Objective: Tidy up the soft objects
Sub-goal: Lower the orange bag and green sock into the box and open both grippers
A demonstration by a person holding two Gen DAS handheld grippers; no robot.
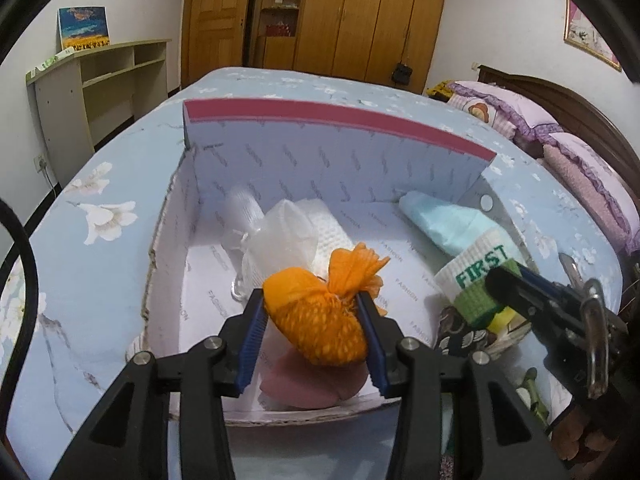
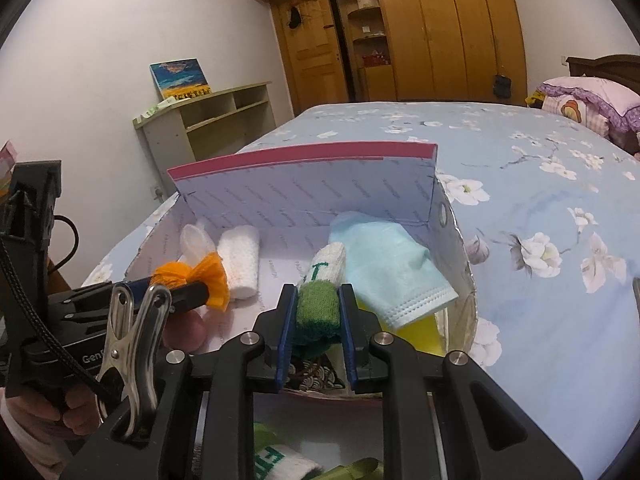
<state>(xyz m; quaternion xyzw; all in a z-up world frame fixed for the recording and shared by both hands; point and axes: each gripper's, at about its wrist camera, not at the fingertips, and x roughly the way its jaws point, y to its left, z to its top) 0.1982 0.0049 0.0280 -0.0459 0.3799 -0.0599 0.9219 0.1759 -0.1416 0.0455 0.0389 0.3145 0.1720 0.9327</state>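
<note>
Both grippers were over the open cardboard box (image 1: 332, 140) on the floral bed (image 2: 540, 208) — left gripper (image 1: 316, 320) clenched on an orange mesh pouf (image 1: 320, 320), right gripper (image 2: 318, 316) squeezing a green-and-white rolled sock (image 2: 320, 300). A blue face mask (image 2: 392, 276) lay at the box's far right corner.

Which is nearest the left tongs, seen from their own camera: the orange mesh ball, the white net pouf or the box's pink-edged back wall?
1. Orange mesh ball, gripped between the left tongs.
2. White net pouf, just behind it in the box.
3. Pink-edged back wall, farthest back.
</note>
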